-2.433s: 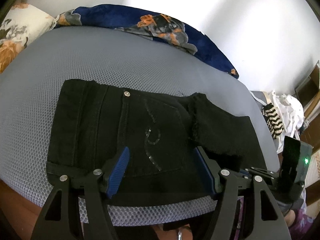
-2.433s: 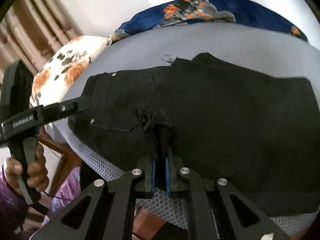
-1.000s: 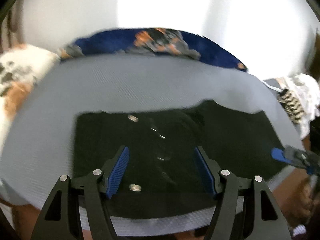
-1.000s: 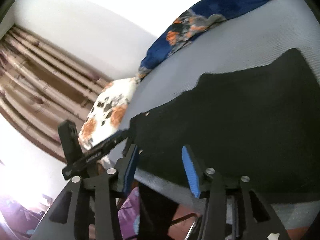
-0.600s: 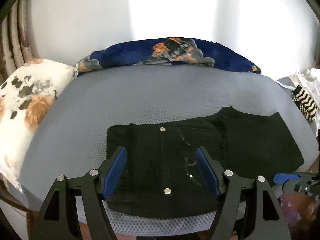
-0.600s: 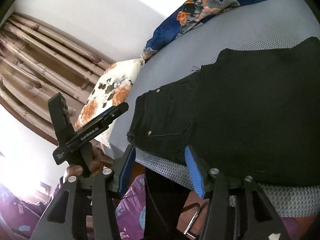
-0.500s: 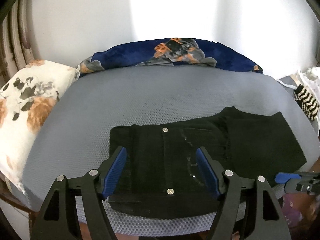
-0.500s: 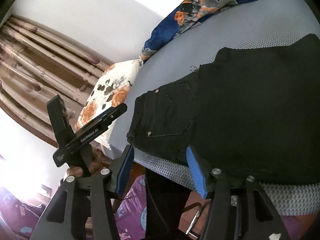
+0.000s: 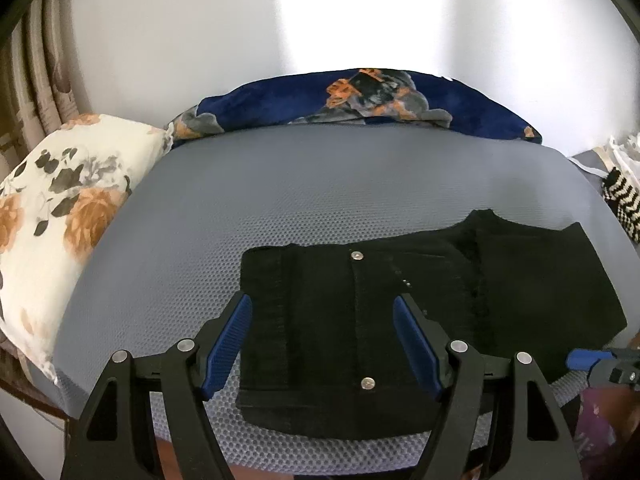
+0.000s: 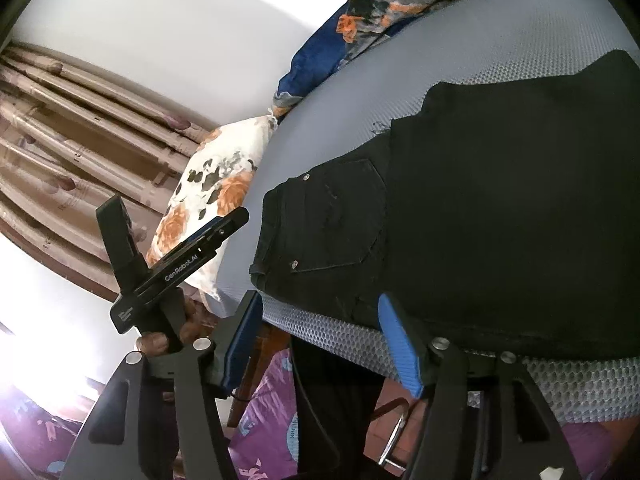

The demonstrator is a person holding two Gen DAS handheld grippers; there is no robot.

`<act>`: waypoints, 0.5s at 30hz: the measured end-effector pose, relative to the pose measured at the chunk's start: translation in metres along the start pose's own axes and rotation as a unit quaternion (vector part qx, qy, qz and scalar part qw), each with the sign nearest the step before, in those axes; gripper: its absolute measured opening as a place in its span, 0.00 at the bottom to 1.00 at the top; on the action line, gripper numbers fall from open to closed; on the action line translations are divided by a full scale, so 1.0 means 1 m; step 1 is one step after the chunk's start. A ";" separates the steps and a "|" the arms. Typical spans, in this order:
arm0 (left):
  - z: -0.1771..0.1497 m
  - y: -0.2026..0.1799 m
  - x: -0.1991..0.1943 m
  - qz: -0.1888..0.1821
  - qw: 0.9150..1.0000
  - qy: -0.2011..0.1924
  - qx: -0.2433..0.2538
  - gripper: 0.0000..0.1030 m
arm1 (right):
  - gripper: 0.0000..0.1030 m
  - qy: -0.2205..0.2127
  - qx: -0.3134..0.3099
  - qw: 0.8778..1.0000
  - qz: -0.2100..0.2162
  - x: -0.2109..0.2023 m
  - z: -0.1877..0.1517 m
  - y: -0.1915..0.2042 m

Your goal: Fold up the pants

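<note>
The black denim pants (image 9: 420, 312) lie folded flat on the grey mesh mattress (image 9: 320, 184), close to its near edge. My left gripper (image 9: 322, 338) hovers above the waistband part with its jaws wide apart, holding nothing; my right gripper (image 10: 320, 340) is also wide apart and empty, beside the mattress edge. I think the risk is the near hem: if a finger catches it, the fold opens or the pants slide off the edge.
</note>
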State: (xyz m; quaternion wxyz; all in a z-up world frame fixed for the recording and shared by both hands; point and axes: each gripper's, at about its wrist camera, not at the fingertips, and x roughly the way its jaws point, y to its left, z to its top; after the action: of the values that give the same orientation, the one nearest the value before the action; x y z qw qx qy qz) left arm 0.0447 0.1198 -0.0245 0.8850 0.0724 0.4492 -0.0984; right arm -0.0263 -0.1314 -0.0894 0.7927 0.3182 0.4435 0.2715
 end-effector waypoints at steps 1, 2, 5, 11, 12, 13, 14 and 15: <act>0.000 0.001 0.001 0.002 1.000 0.001 0.000 0.71 | 0.58 0.001 0.001 1.000 -0.001 0.001 0.000 0.000; 0.000 0.003 0.003 0.005 1.000 0.003 0.000 0.71 | 0.58 0.001 0.003 1.000 -0.001 0.001 0.000 0.000; 0.000 0.007 0.009 0.008 1.000 0.011 -0.003 0.71 | 0.59 0.001 0.006 1.000 0.000 0.001 0.000 0.000; 0.000 0.020 0.021 0.008 1.000 0.026 -0.006 0.73 | 0.61 0.005 0.014 1.000 -0.005 0.003 0.001 -0.003; 0.001 0.027 0.026 -0.006 0.999 0.033 -0.012 0.74 | 0.61 0.005 0.015 1.000 -0.005 0.003 0.001 -0.003; 0.002 0.038 0.033 -0.030 0.998 0.043 -0.024 0.75 | 0.62 0.005 0.017 1.000 -0.006 0.004 0.002 -0.002; 0.002 0.045 0.037 -0.047 0.997 0.048 -0.034 0.75 | 0.62 0.005 0.018 1.000 -0.006 0.003 0.001 -0.003; 0.002 0.060 0.044 -0.088 0.993 0.055 -0.053 0.75 | 0.63 0.003 0.019 1.000 -0.006 0.002 0.001 -0.003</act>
State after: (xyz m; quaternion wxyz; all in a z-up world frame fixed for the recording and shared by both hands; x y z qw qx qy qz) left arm 0.0859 0.1729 -0.0563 0.8494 -0.0088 0.5067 -0.1475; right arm -0.0238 -0.1322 -0.0928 0.7867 0.3296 0.4532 0.2591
